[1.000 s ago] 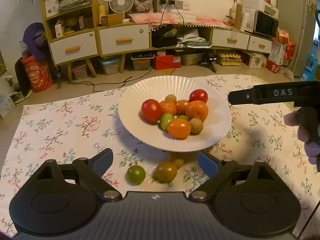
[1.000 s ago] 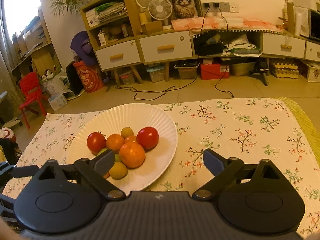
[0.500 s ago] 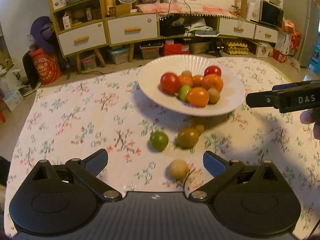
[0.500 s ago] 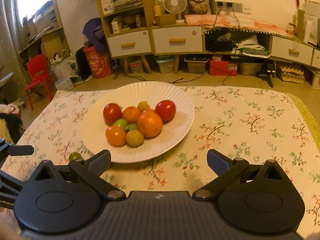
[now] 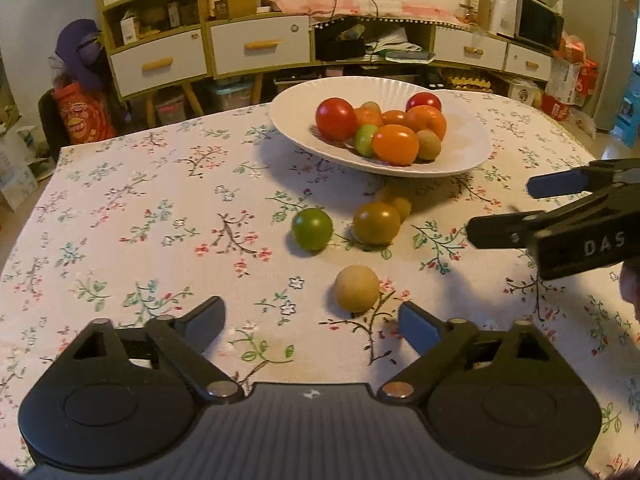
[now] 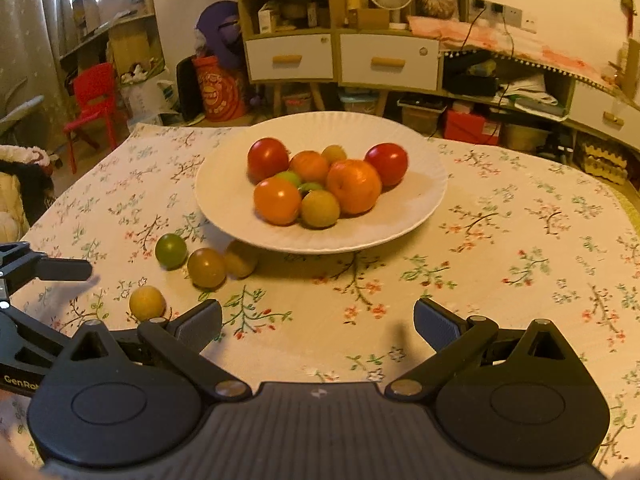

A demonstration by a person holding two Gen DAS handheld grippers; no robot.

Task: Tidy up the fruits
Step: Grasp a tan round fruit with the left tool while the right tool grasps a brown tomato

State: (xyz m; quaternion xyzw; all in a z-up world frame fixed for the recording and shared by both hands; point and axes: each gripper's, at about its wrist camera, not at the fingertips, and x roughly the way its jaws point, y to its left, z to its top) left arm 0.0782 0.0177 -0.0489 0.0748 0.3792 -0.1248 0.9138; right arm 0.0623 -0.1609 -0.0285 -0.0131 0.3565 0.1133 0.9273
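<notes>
Fruits are lying in two groups: most are heaped in the white plate beyond both tongs, and four are sitting loose on the counter between the plate and you. The pale yellow fruit is lying just ahead of your left tongs, slightly toward their right finger; past it, the green fruit and the olive-brown fruit are resting side by side, with a smaller yellowish fruit tucked against the plate's edge.

You are holding the left tongs open with nothing between their fingers; the jaws have just been closing a little, though the pads are pressing on nothing. Angled down at the cloth, they are probably lining up on the pale yellow fruit, being the nearest stray.

You are keeping the right tongs spread wide and empty too, with bare tablecloth between their fingers. From their side the strays are sitting off to the left, and the plate is straight ahead. I judge you are keeping them clear so the left tongs can work the loose fruit without a clash.
</notes>
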